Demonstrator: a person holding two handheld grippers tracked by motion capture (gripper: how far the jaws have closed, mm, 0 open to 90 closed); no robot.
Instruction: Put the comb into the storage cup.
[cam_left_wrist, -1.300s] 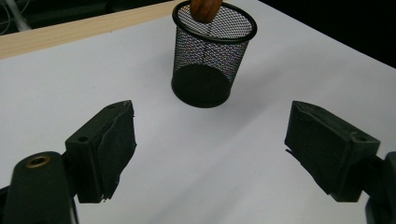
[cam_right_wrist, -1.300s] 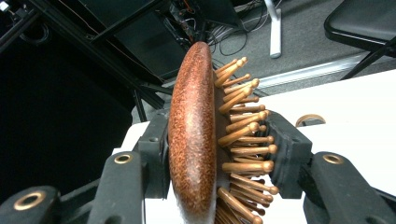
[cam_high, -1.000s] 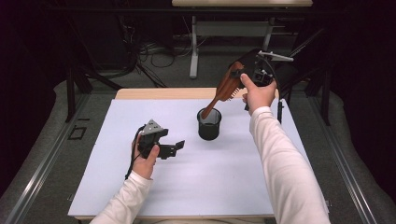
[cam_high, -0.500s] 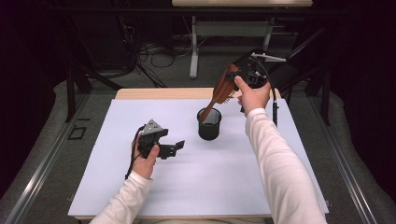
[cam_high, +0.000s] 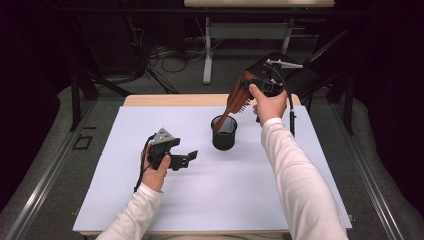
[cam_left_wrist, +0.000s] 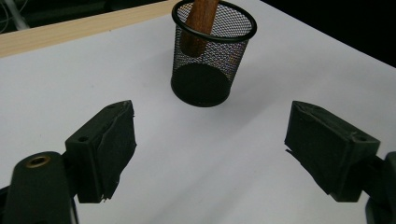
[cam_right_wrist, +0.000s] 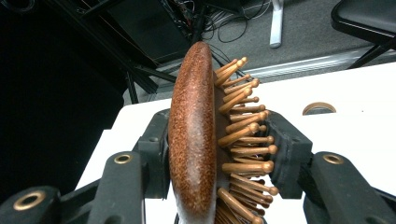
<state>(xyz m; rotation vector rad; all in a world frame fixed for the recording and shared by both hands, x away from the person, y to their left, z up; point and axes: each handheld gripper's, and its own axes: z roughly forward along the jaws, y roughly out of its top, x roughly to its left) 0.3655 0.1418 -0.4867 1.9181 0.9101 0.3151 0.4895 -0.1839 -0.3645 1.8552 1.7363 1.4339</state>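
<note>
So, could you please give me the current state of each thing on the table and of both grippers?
Hairbrush: tilted, handle end down inside the cup, head clamped by the right gripper.
Mesh cup: upright on the white table, holding the brush handle.
Right gripper: shut on the brush head, raised above the cup.
Left gripper: open, holding nothing, jaws facing the cup.

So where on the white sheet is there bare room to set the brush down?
Bare stretches: right of the mesh cup under the right forearm, and the near strip in front of the left gripper. Crowded: the cup with the brush handle inside.
</note>
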